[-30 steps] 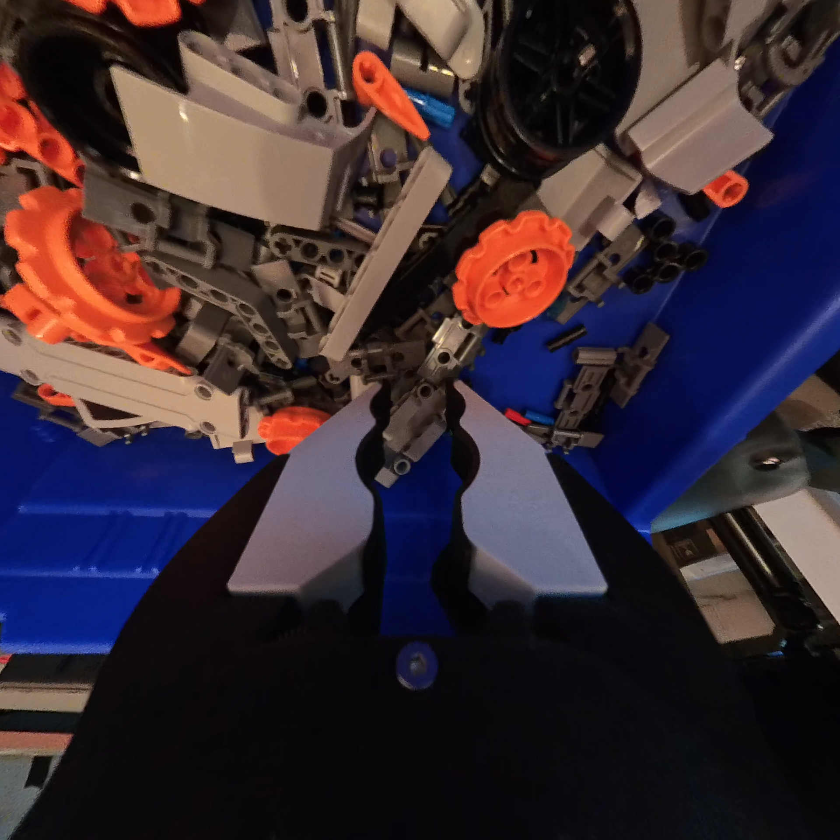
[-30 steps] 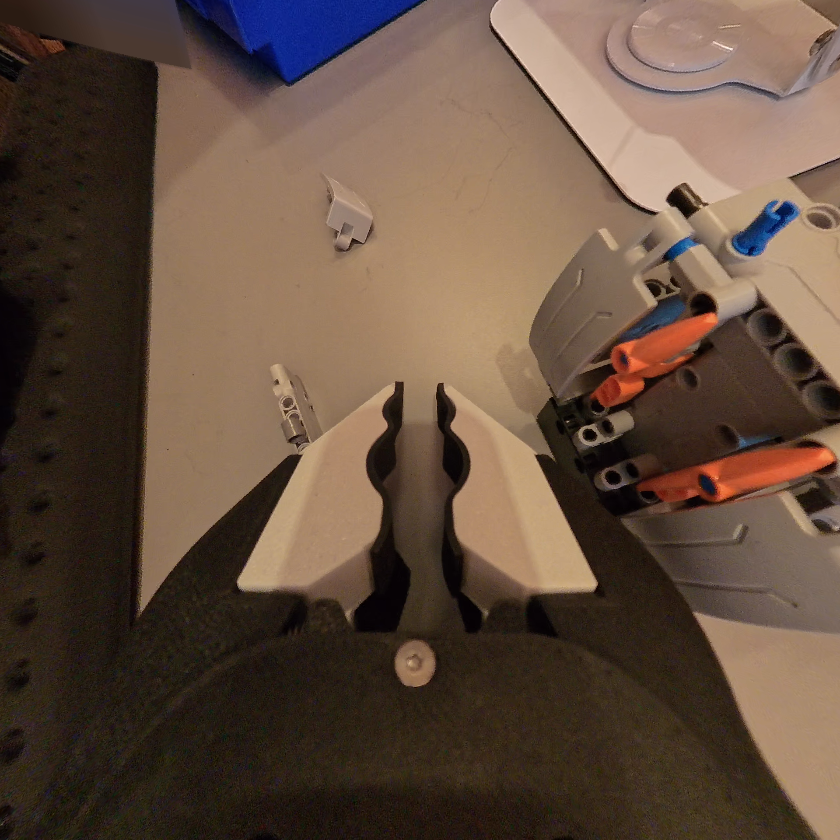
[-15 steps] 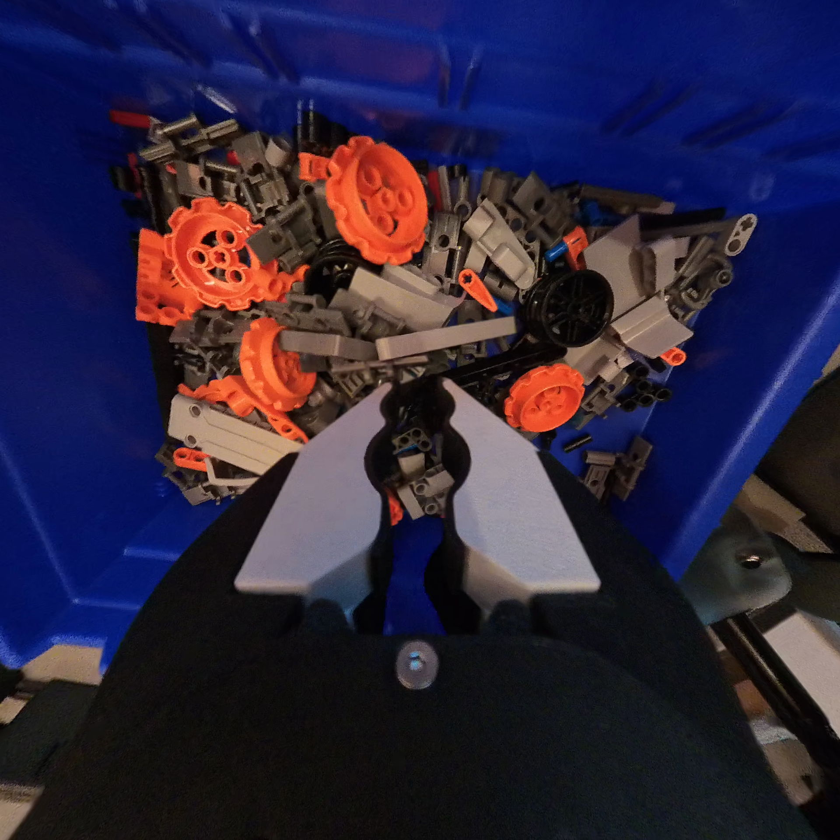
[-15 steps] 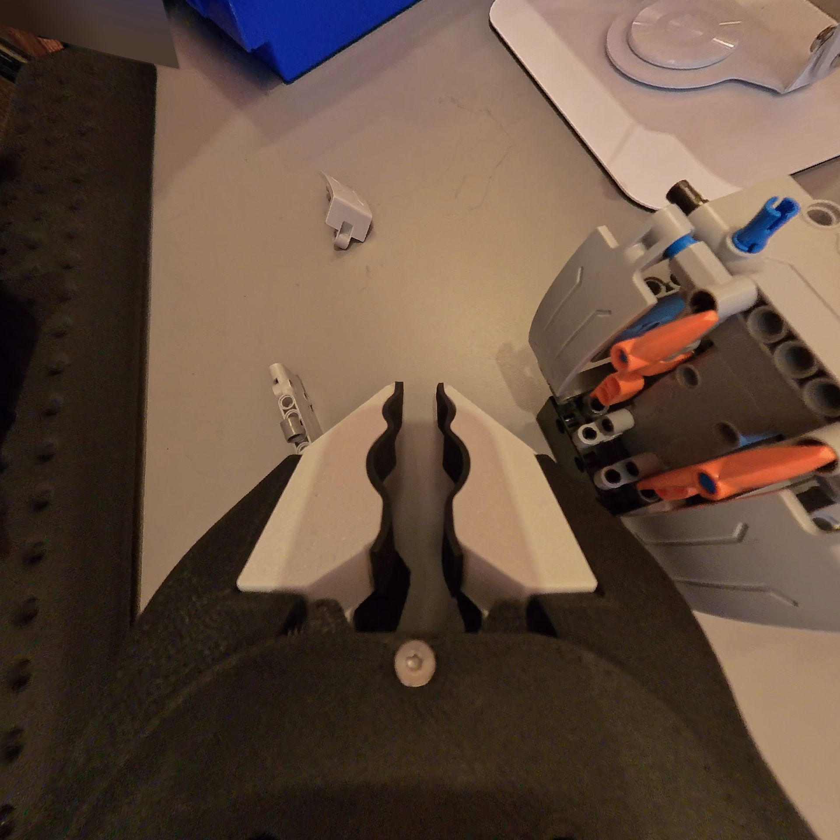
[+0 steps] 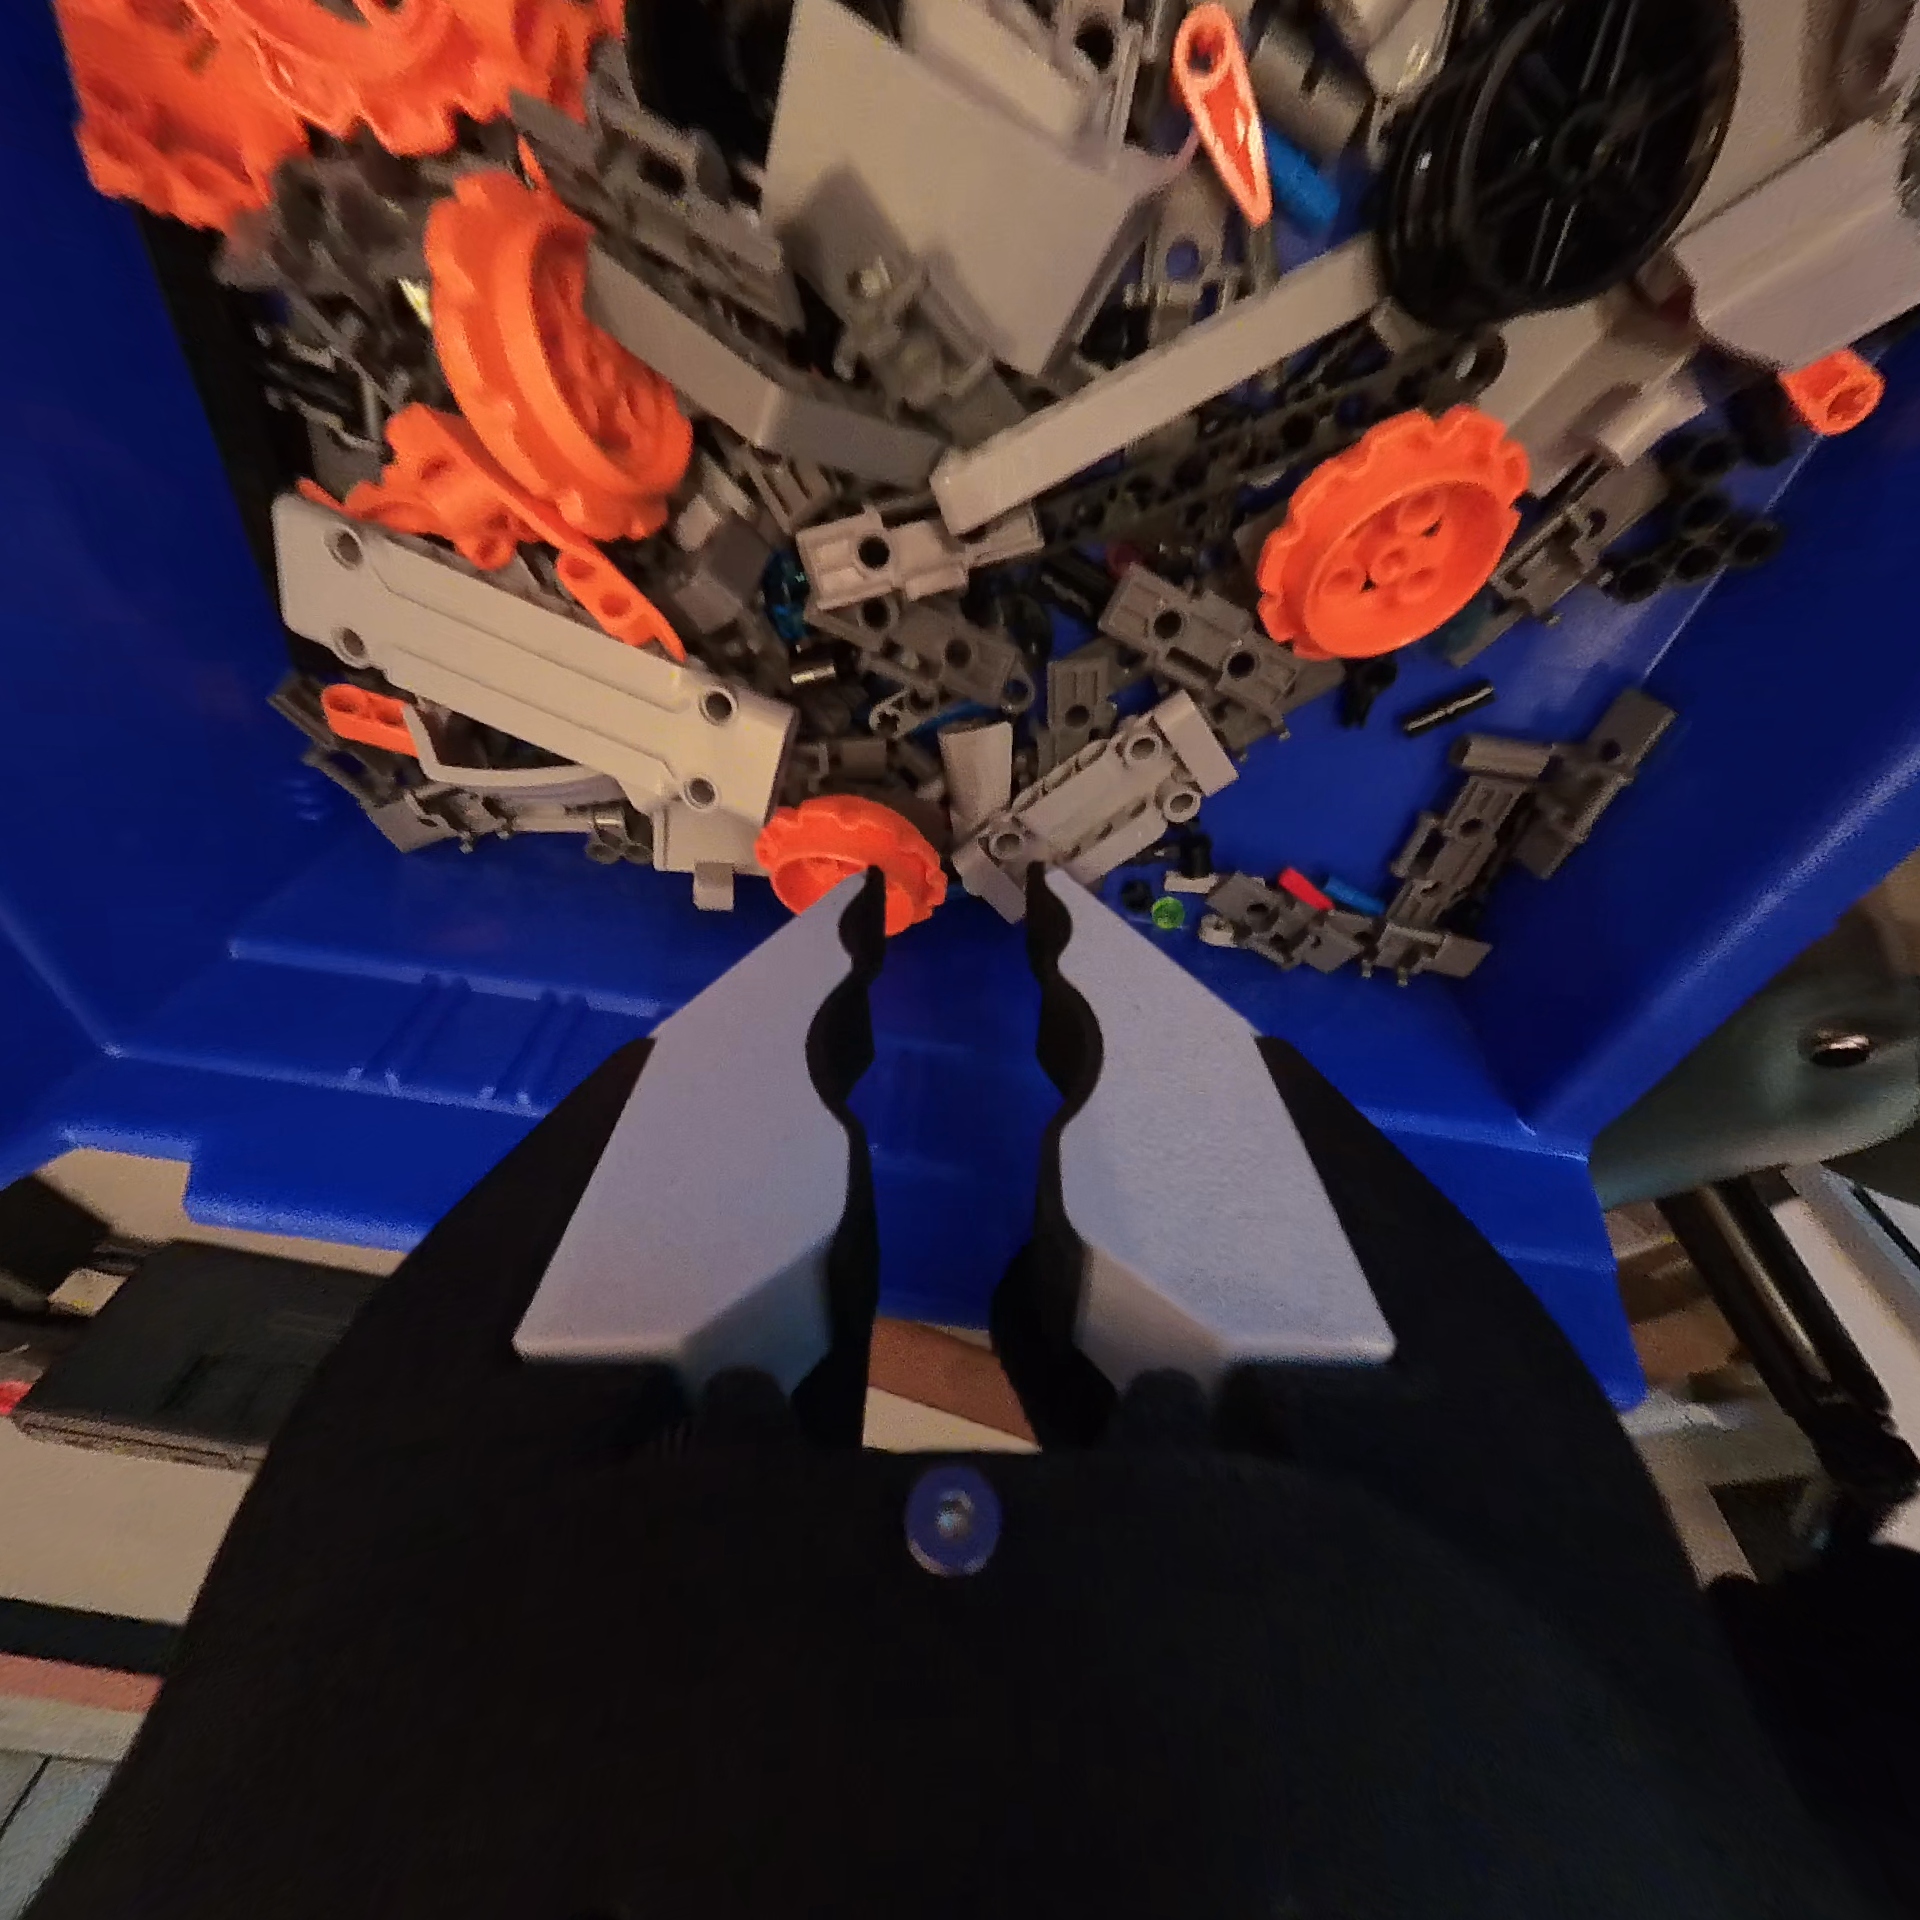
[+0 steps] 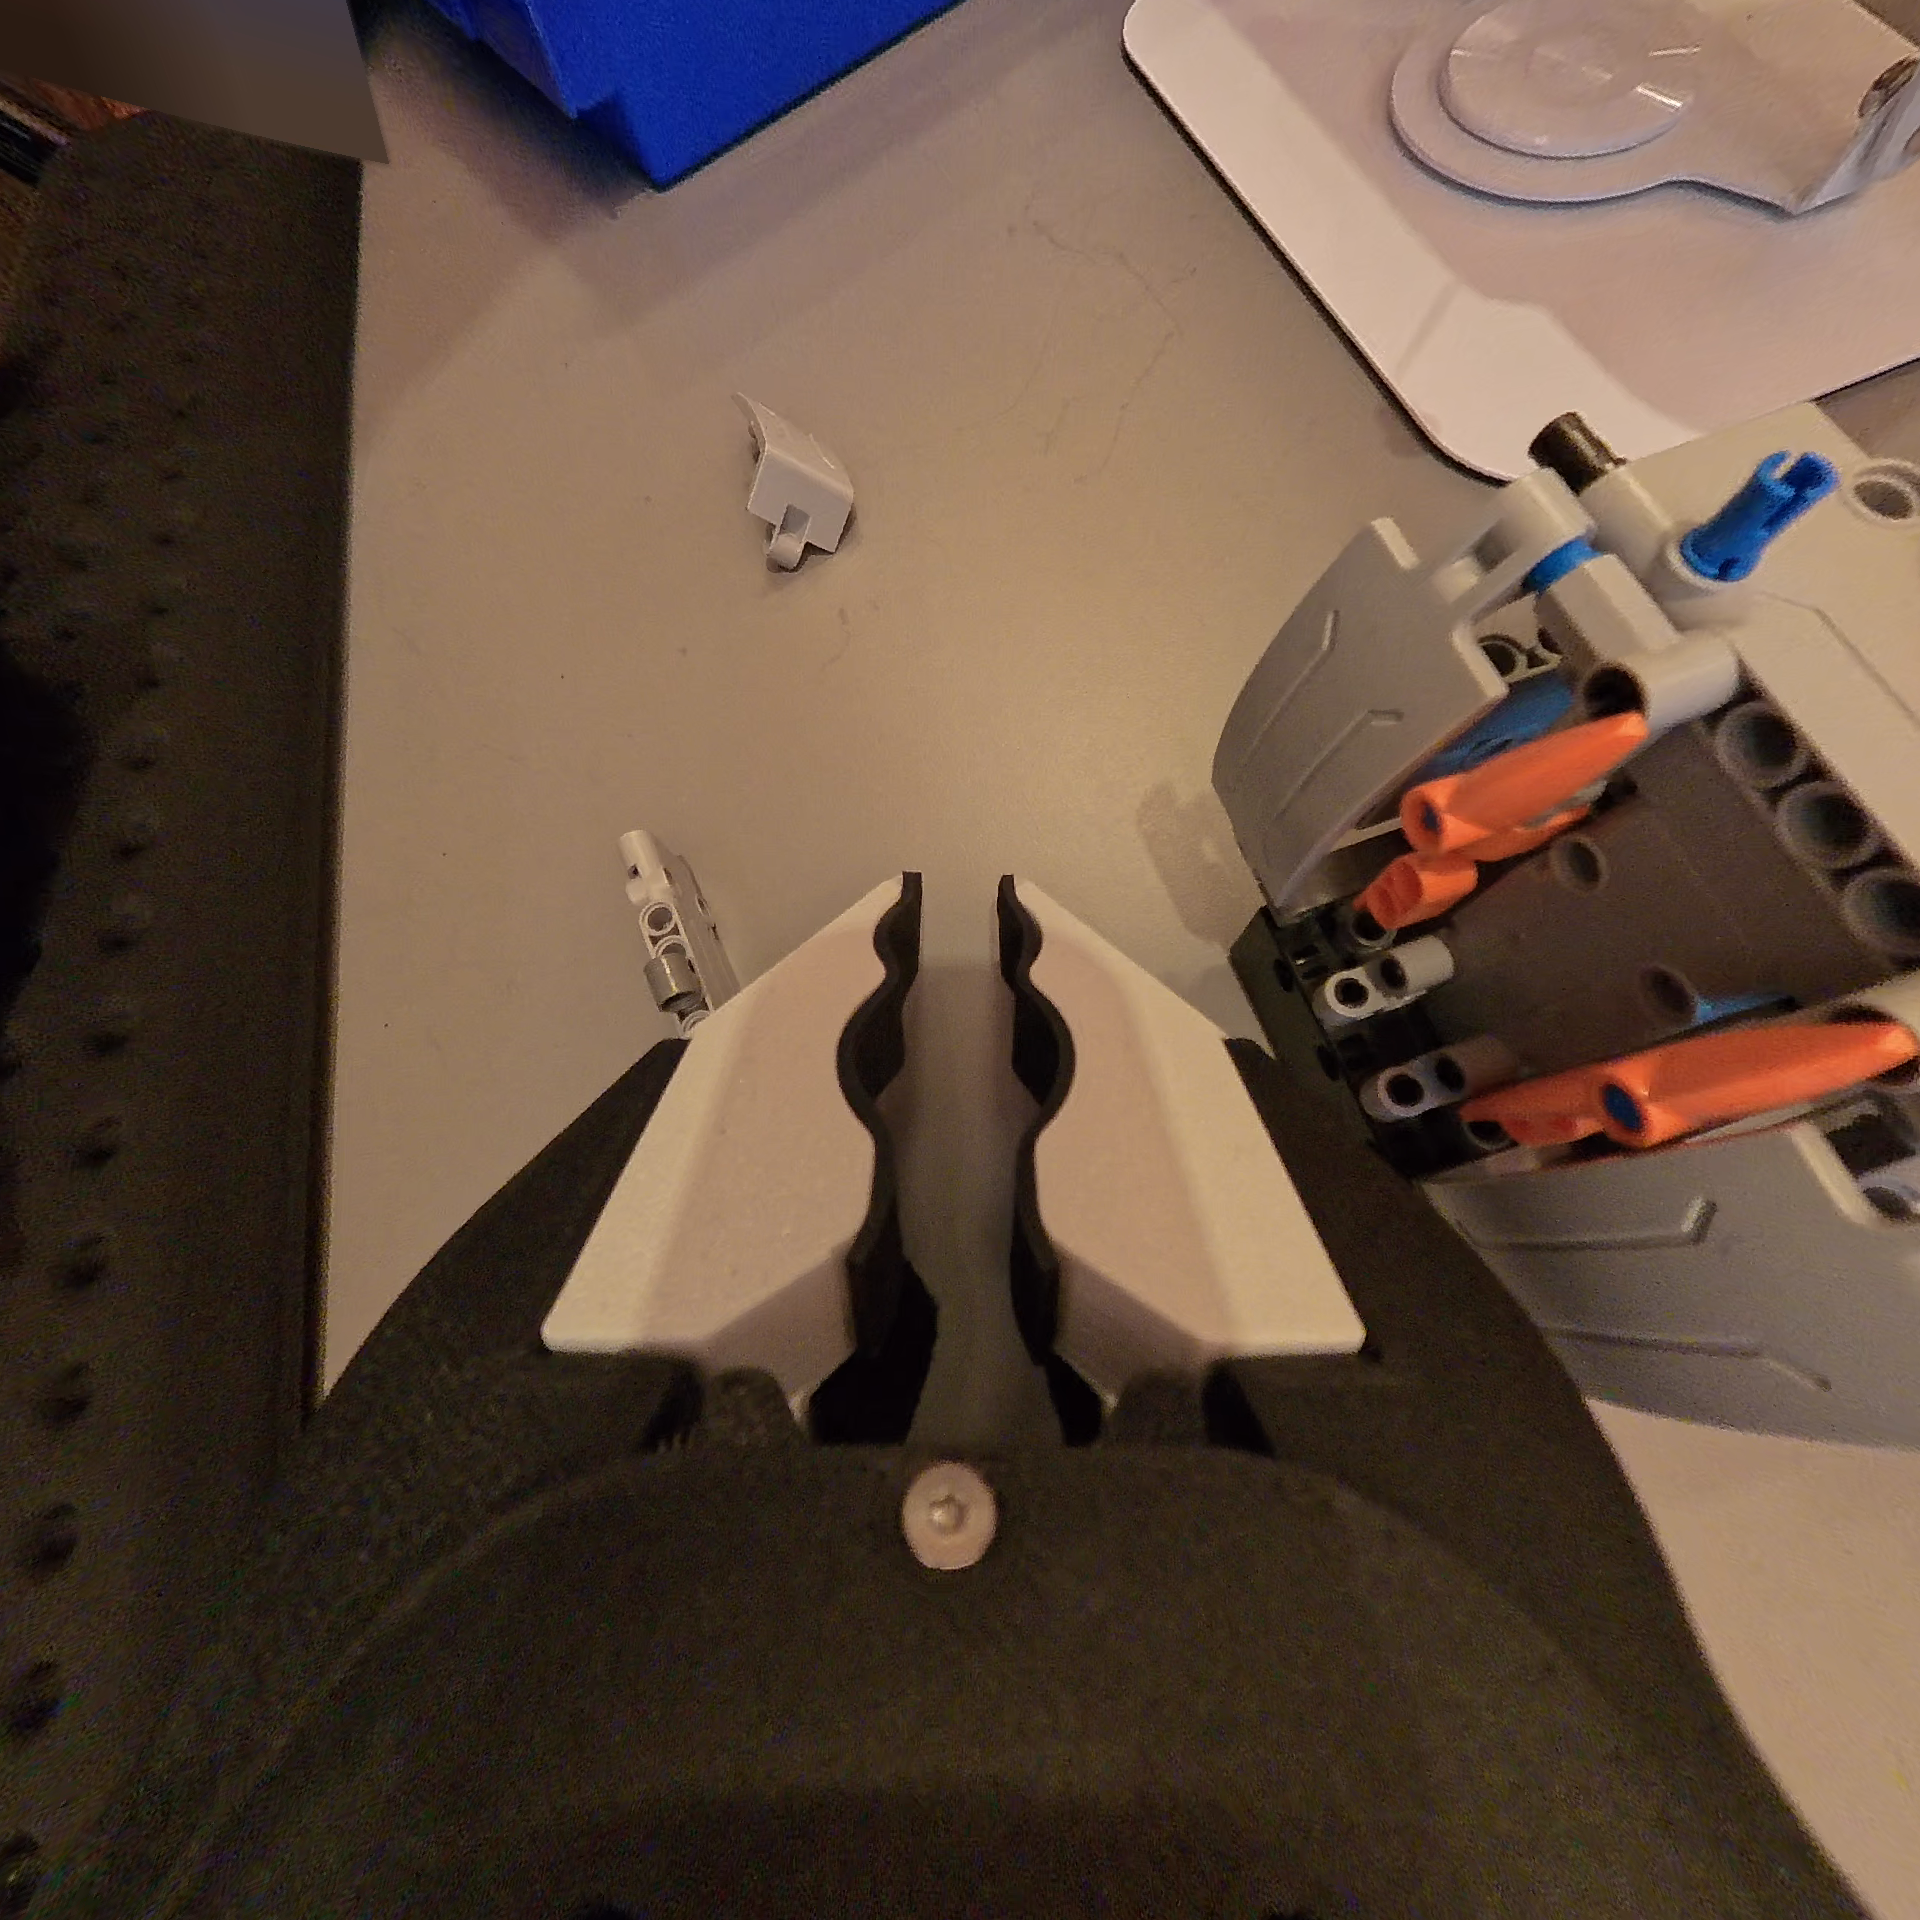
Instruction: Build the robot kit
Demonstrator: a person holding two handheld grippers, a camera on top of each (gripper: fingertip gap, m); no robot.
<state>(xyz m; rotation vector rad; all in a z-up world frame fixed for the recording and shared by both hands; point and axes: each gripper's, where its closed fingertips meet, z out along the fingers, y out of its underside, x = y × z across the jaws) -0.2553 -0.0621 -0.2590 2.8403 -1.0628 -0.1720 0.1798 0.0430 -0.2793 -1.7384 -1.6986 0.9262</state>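
2 grippers empty: left gripper [image 5: 951, 888] spread above blue bin [image 5: 416, 997] parts, right gripper [image 6: 958, 894] slightly parted near grey model [image 6: 1558, 935].

Left gripper [image 5: 951, 883] open, empty, at small orange wheel [image 5: 847, 857] & grey connector [image 5: 1091, 805] in blue bin [image 5: 416, 997].

I've got a grey tabletop [image 6: 1039, 436] under me: a small grey clip piece [image 6: 795, 480] and a pale pin connector [image 6: 670, 920] lying loose, a part-built grey block model [image 6: 1621, 987] on the right, a white mat [image 6: 1351, 260] and blue bin [image 6: 707, 62] at the far edge.
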